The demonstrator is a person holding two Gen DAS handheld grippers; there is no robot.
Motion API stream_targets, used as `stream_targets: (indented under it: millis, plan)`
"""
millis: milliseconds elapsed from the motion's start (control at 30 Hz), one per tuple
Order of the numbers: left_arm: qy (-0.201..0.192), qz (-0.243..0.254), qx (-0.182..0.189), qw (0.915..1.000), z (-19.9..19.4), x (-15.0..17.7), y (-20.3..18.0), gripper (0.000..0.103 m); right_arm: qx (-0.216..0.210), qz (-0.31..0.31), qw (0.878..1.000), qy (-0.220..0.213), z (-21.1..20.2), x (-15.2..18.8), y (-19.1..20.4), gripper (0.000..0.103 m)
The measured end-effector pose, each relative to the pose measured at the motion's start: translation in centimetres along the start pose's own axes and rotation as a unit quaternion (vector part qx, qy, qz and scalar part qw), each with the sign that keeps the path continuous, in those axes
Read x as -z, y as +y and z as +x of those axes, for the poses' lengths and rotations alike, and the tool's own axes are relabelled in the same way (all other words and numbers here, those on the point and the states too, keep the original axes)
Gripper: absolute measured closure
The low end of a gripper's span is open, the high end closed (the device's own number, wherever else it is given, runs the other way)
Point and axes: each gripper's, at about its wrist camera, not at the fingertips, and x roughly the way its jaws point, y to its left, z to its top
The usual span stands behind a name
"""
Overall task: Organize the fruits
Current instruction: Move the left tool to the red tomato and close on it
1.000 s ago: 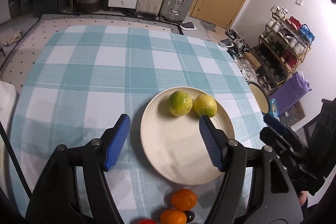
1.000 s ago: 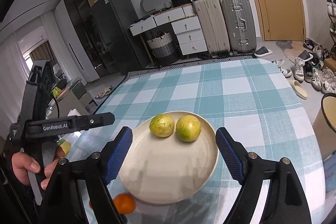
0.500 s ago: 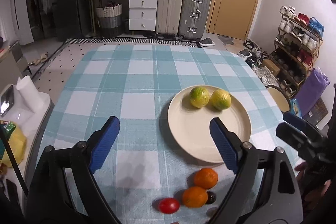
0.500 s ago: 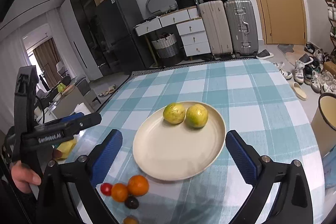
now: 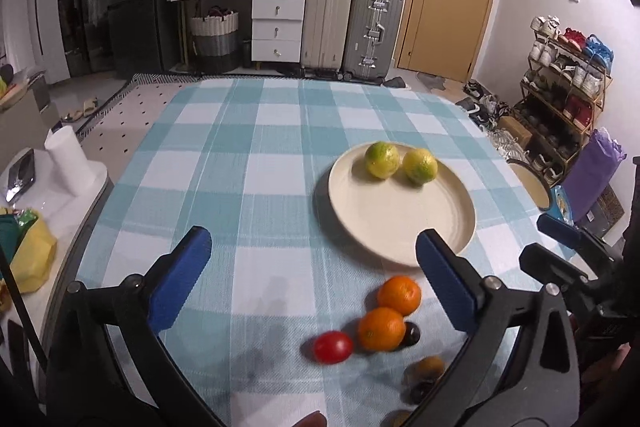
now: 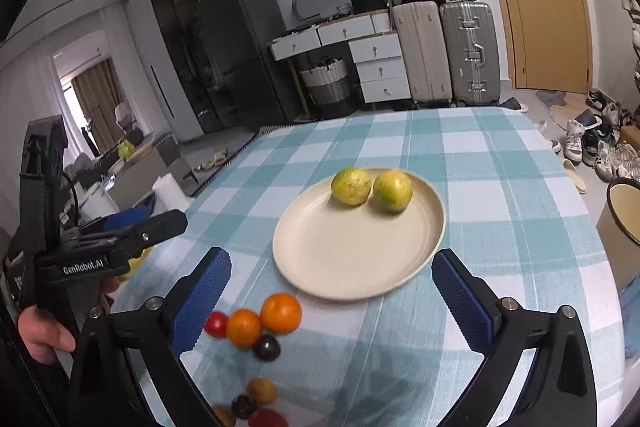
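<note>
Lemons [image 6: 370, 190] sit side by side across plate's [image 6: 340, 259] far rim.

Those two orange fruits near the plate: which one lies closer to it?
The one nearest the plate's rim; the other orange lies farther out, beside the red tomato.
</note>
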Motion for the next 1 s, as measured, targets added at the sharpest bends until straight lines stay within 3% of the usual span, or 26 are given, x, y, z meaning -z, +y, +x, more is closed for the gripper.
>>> stream_targets:
  millis: [433, 1000]
  plan:
    - [0.027, -0.016, 0.019, 0.9993, -1.1, 4.1, 2.4, 0.001, 0.002, -0.014, 1.000, 0.020, -1.3, 2.7, 1.6, 0.000]
    - [0.105, -0.026, 0.061, 0.9923, 3.4, 8.2, 2.8, 0.001, -0.006, -0.015, 0.999, 0.036, -1.8, 5.6, 2.5, 0.000]
